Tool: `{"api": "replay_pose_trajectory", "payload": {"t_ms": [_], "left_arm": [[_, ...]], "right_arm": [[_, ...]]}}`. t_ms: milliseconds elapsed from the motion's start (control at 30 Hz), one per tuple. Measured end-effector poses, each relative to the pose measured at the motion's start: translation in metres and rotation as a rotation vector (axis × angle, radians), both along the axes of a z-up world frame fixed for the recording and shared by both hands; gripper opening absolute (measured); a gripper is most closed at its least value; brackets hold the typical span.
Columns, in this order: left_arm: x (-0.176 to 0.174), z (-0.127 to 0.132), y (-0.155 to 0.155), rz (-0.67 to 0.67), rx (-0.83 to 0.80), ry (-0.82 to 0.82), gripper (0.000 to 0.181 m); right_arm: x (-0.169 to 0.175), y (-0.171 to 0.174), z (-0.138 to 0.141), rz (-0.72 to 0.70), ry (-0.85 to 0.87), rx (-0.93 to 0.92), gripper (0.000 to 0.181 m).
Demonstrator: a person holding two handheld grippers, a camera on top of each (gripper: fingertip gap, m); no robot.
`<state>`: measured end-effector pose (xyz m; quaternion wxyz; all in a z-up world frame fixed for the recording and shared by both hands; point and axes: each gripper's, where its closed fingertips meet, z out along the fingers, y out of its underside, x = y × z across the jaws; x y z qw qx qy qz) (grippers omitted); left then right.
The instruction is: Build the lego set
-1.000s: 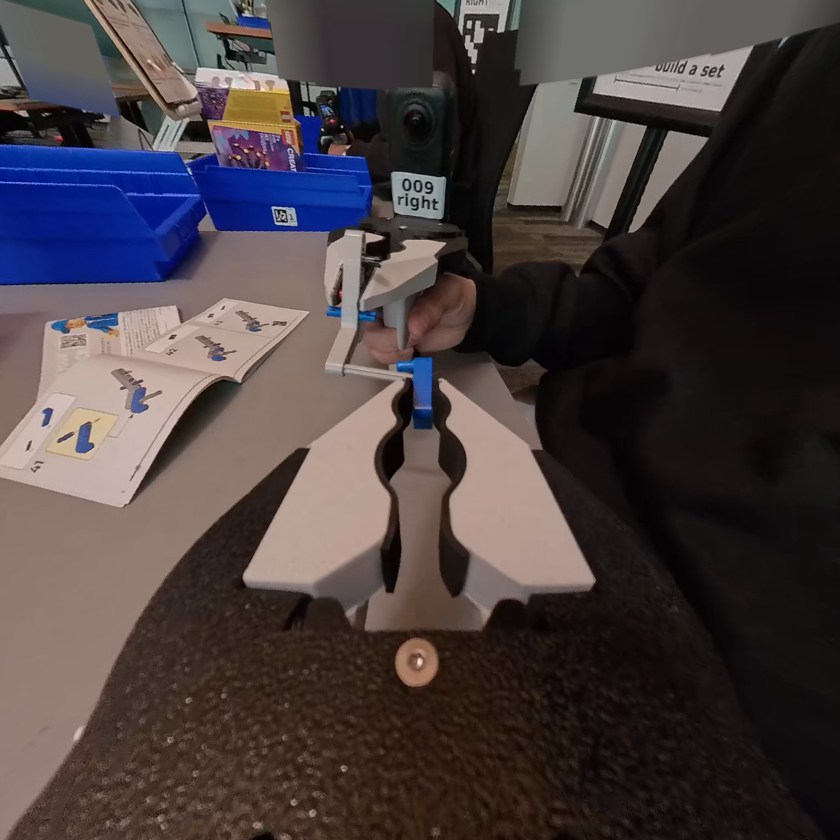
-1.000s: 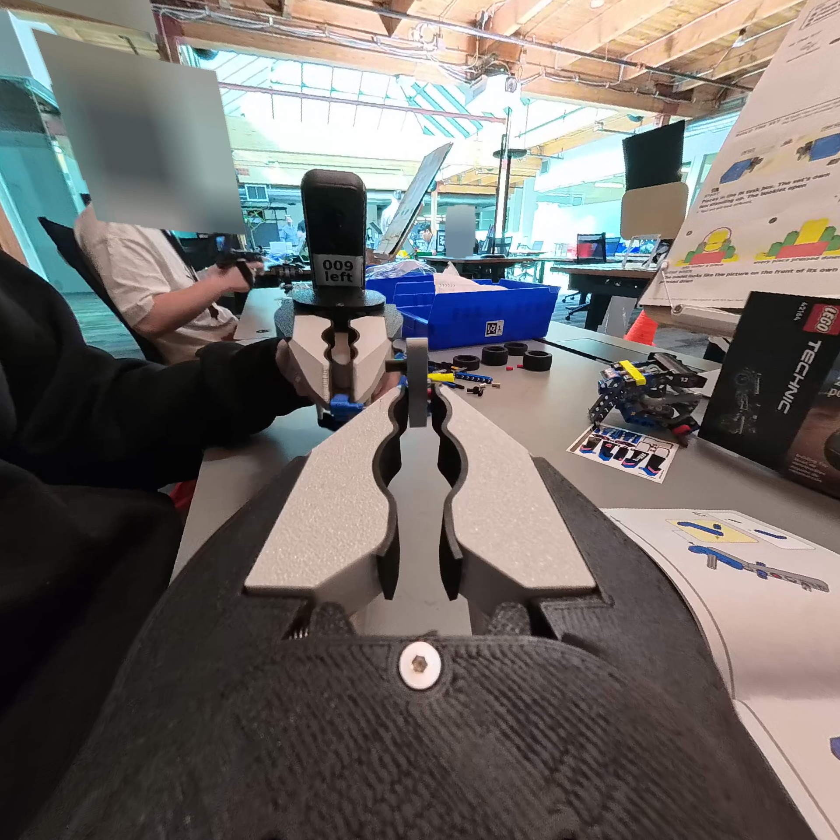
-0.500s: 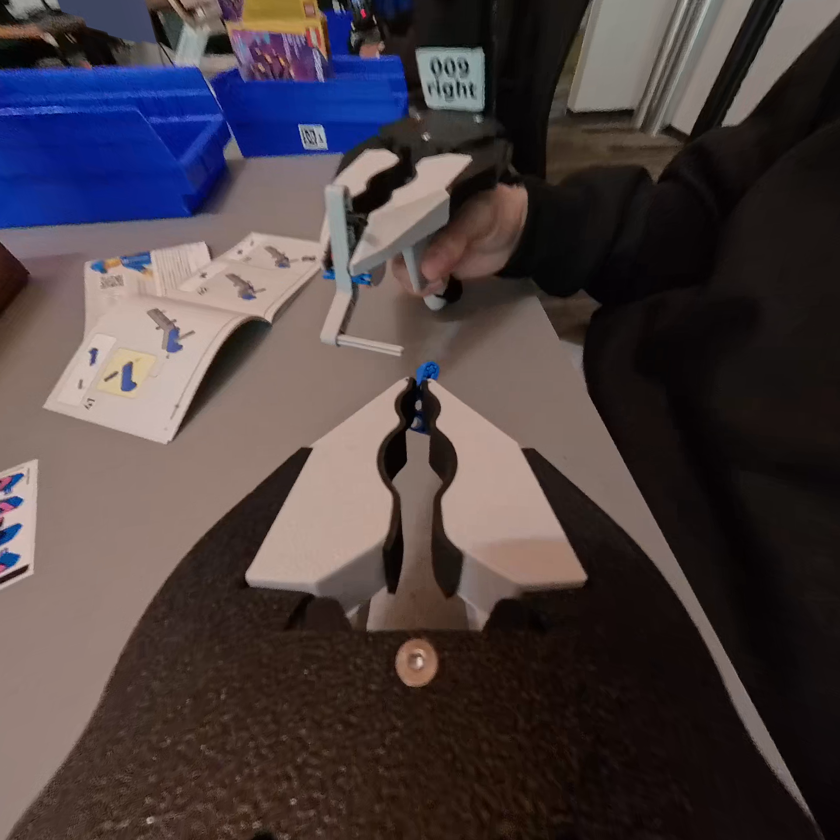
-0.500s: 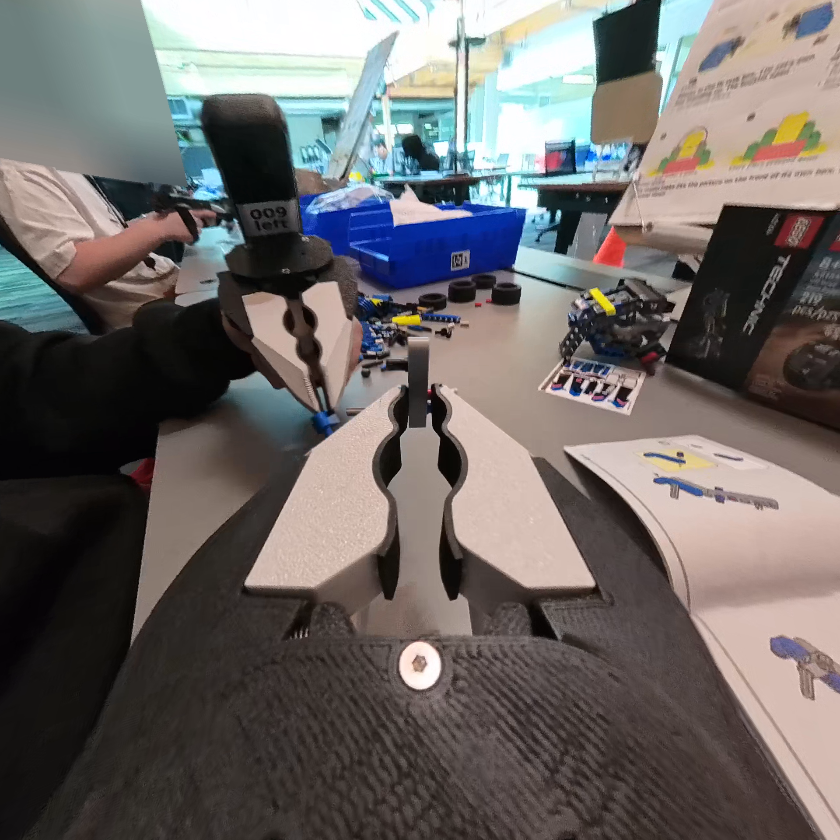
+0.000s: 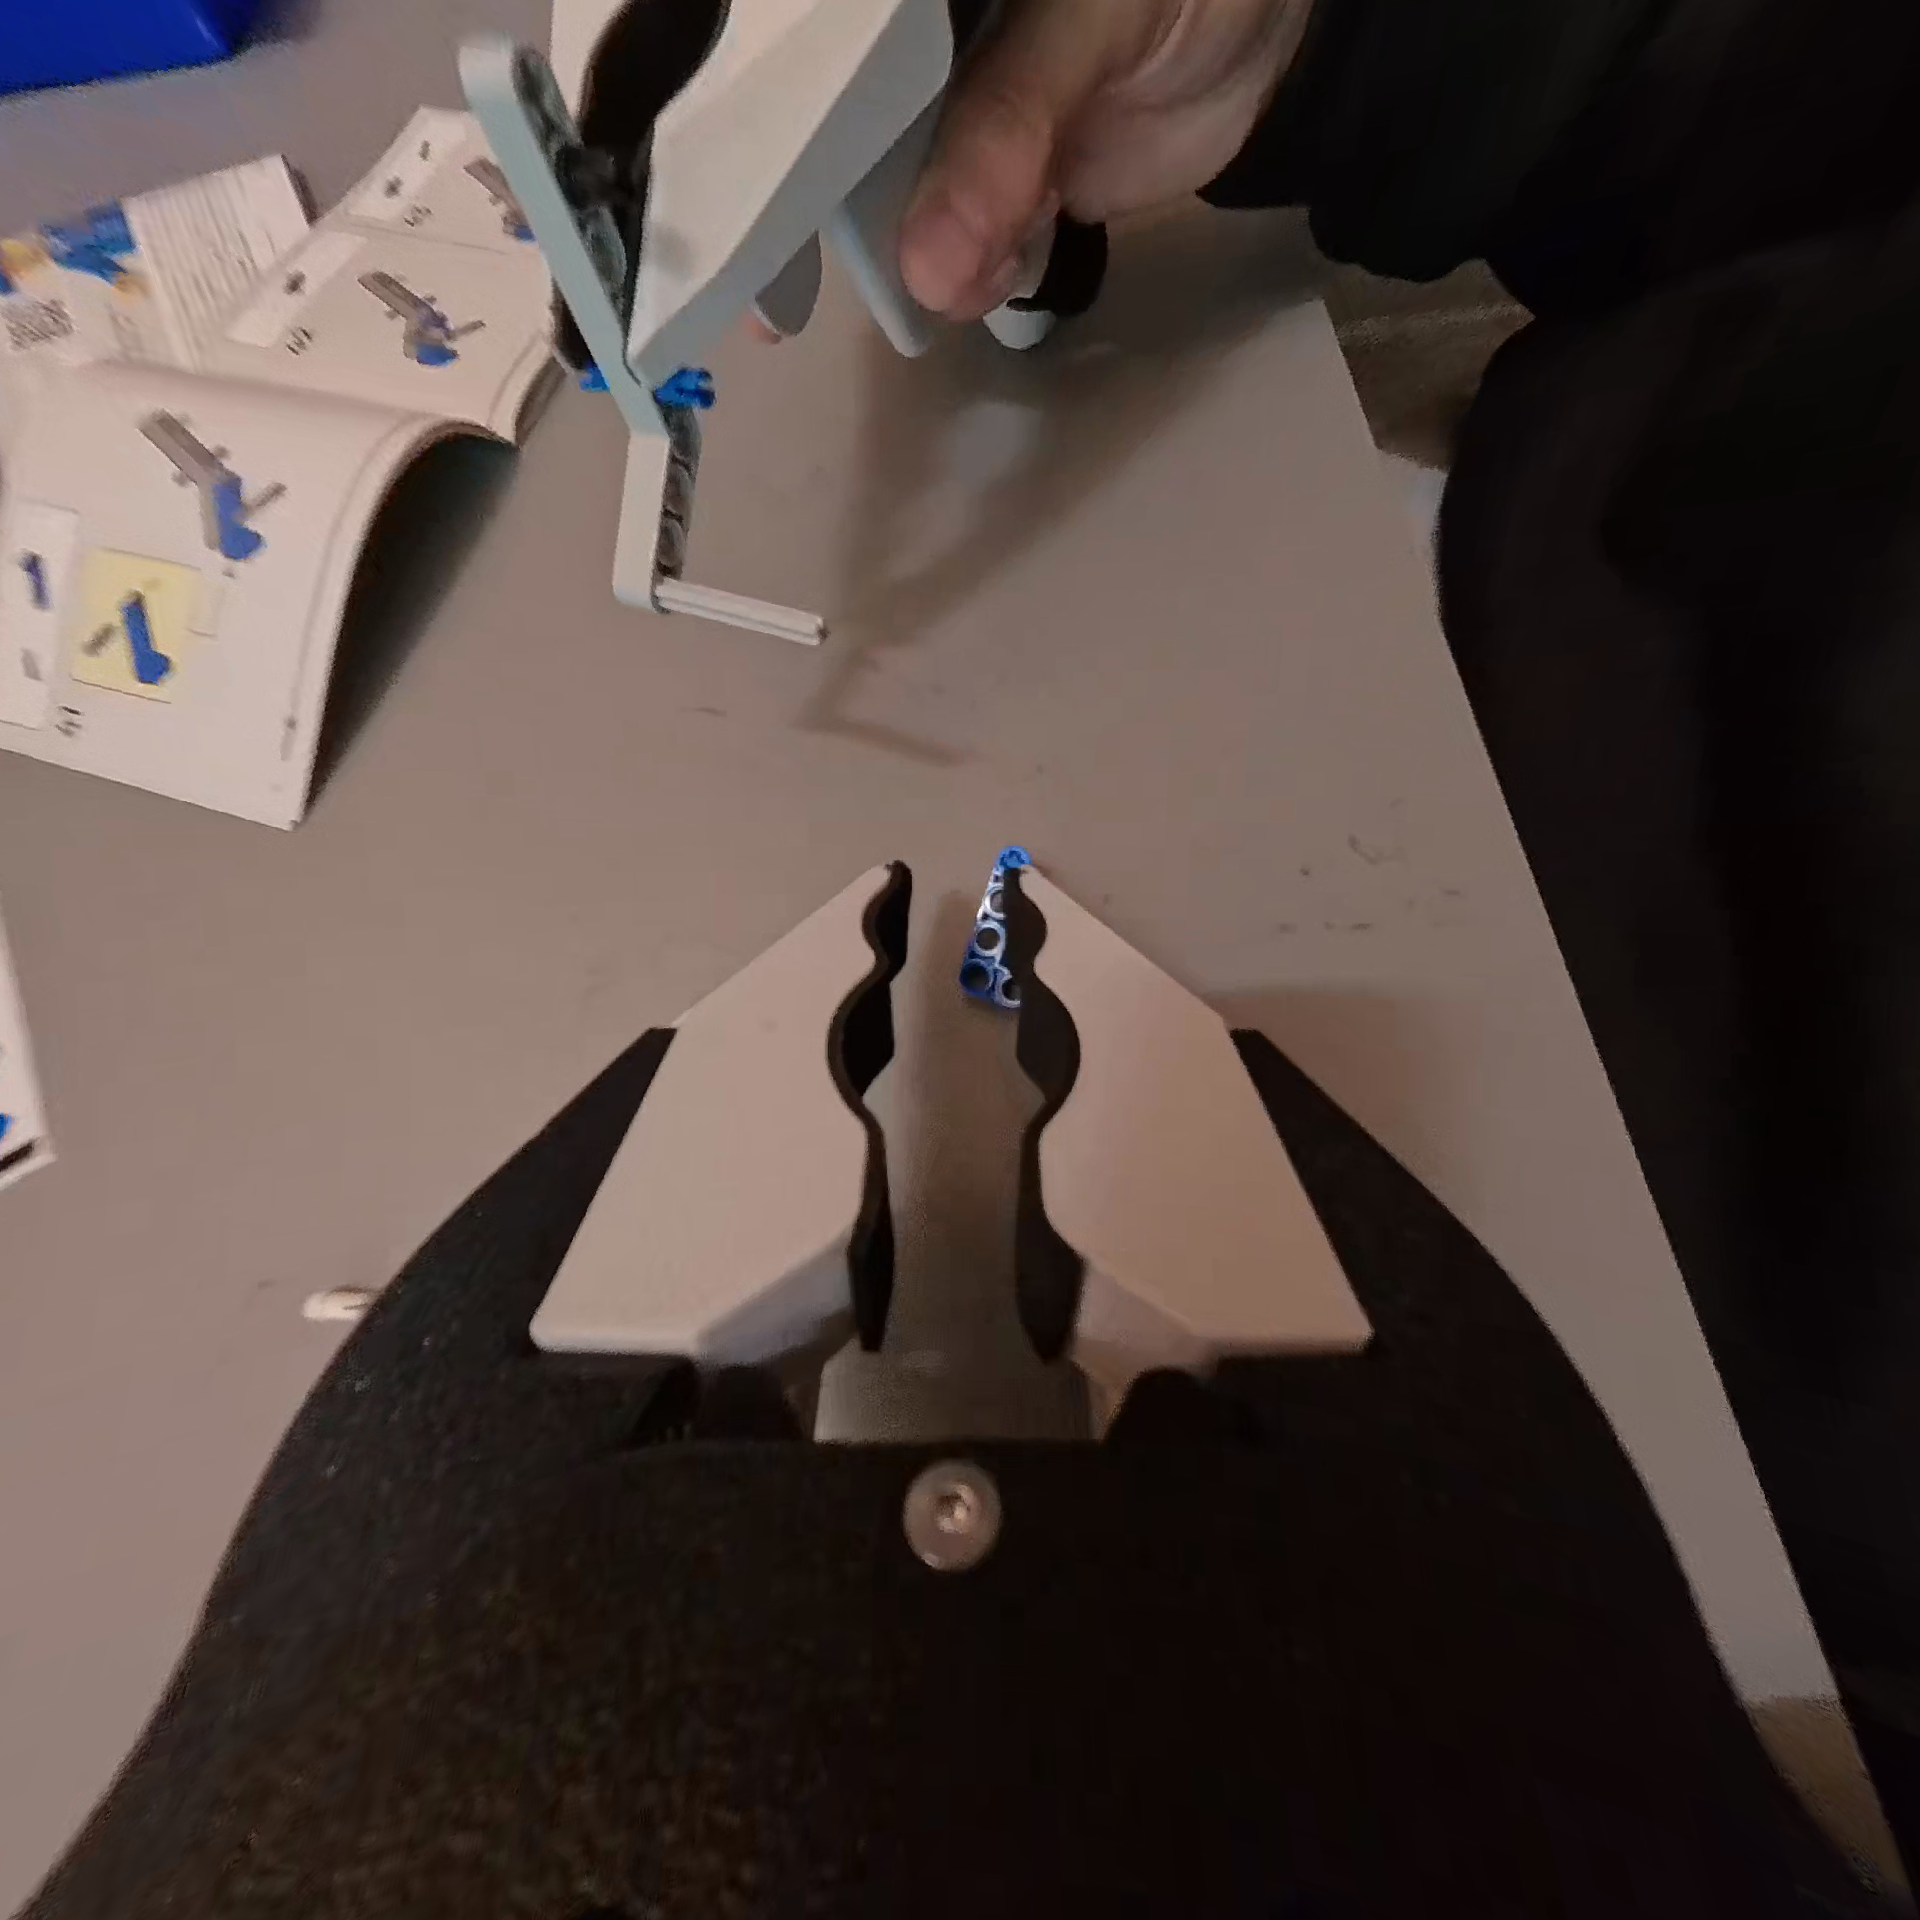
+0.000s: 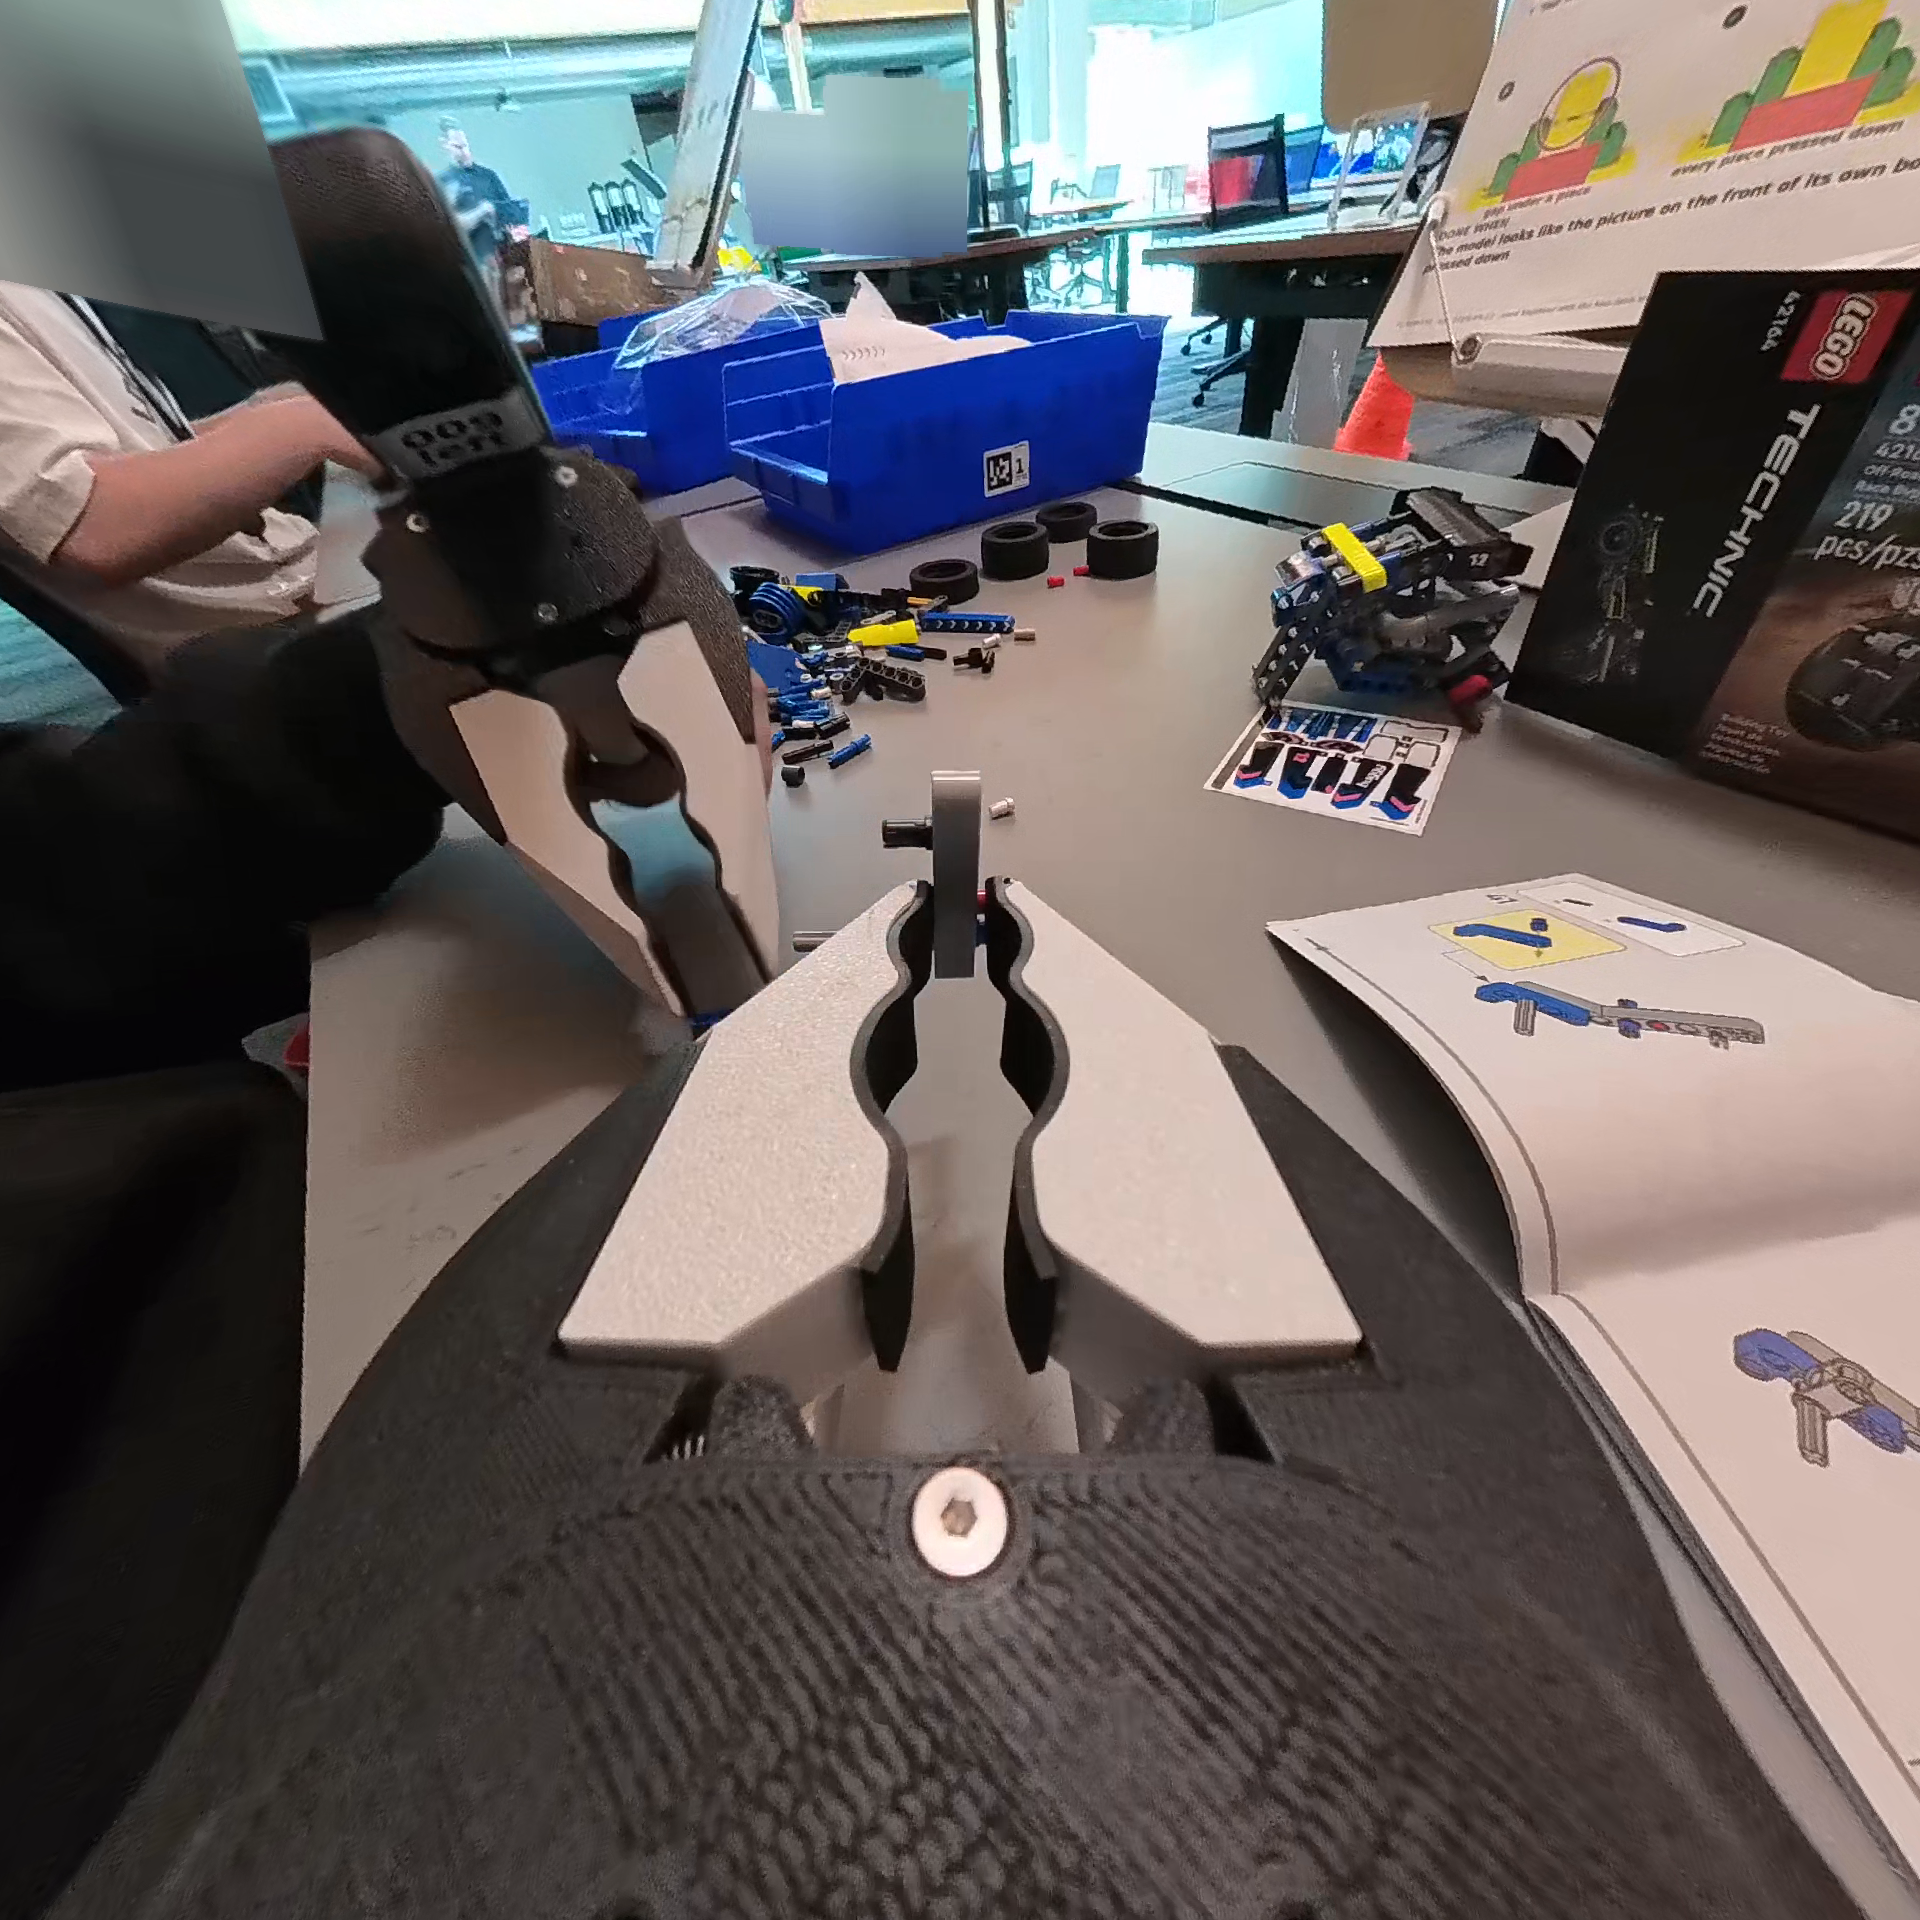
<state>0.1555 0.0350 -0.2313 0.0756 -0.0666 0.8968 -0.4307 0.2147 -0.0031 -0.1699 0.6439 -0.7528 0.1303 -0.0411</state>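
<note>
The left gripper [image 5: 956, 878] points down at the grey table [image 5: 520, 987], its two fingers apart with a clear gap. One small blue beam [image 5: 992, 940] with round holes leans against the inner face of the finger at 3 o'clock, touching only that one; whether it rests on the table I cannot tell.

The right gripper [image 6: 956, 899], at 12 o'clock in the left wrist view, is clamped on one grey L-shaped assembly [image 5: 649, 416] carrying blue pins; a pale axle sticks out from its low end toward 4 o'clock, above the table.

In the right wrist view one open instruction booklet [image 6: 1558, 1091] lies at 3 o'clock and one sticker sheet [image 6: 1335, 764] at 1 o'clock. Just beyond the sheet stand one partly built car [image 6: 1392, 613] and one black box [image 6: 1756, 520]. Four black tyres [image 6: 1122, 548] and a loose parts pile [image 6: 852, 655] sit toward 12 o'clock before two blue bins [image 6: 935, 426].
</note>
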Motion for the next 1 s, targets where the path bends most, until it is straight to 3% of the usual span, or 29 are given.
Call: {"api": "replay_pose_trajectory", "payload": {"t_ms": [33,267,467,733,867,1000], "left_arm": [[0.0,0.003,0.001,0.002,0.01,-0.027,0.018],[-0.006,-0.011,0.002,-0.013,0.148,-0.05,0.02],[0.002,-0.02,0.003,0.002,0.254,-0.168,0.005],[0.026,0.054,-0.015,0.169,0.054,-0.739,0.005],[0.029,0.071,-0.017,0.229,0.031,-0.871,0.004],[0.031,0.073,-0.015,0.248,0.077,-0.944,0.004]], "right_arm": [[0.0,0.0,0.0,0.0,-0.001,0.001,0.008],[-0.001,0.001,-0.001,0.005,0.001,-0.008,0.008],[0.007,-0.002,-0.005,-0.046,0.072,-0.011,0.008],[0.017,-0.008,0.004,-0.087,0.254,0.15,0.008],[0.018,-0.008,0.01,-0.088,0.28,0.213,0.008],[0.016,-0.008,0.011,-0.075,0.302,0.238,0.008]]}}
